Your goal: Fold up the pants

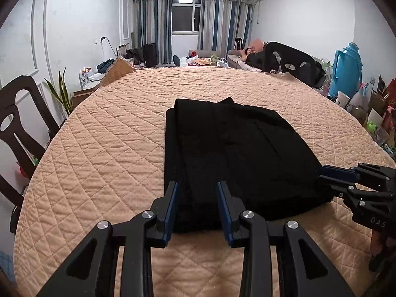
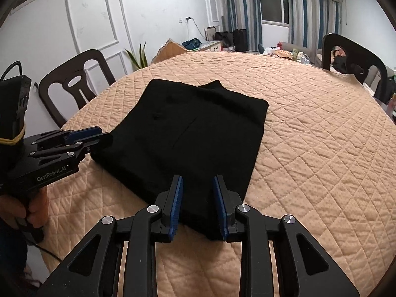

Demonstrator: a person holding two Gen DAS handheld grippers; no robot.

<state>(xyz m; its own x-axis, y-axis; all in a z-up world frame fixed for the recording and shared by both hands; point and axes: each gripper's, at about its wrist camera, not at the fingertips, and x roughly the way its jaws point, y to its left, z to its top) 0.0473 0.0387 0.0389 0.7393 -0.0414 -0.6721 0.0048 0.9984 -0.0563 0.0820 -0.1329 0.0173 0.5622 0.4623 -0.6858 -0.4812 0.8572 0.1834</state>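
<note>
Pants (image 1: 237, 153), black and already folded into a compact rectangle, lie near the middle of the quilted tan table cover (image 1: 111, 148), with their near edge reaching in between both pairs of jaws.

On the left gripper (image 1: 198, 208) the blue pads stand apart over the near left corner of the cloth, and nothing shows them pressing it. The right gripper (image 2: 198, 203) has its pads parted the same way, straddling the near right corner; the cloth lies flat and unlifted there too, so I judge neither tool has a hold.

Seen from the right wrist, the left gripper sits at nine o'clock against the fold's side edge, a hand (image 2: 29, 212) wrapped on its grip. From the left wrist, the right gripper comes in at three o'clock.

A dark chair (image 2: 74, 84) stands at ten o'clock beyond the table edge.

The risk, as I judge it: closing on the top layer alone would peel the stack open. Uneven lifting by the two hands could skew the edges, and dragging might rumple the cover.
</note>
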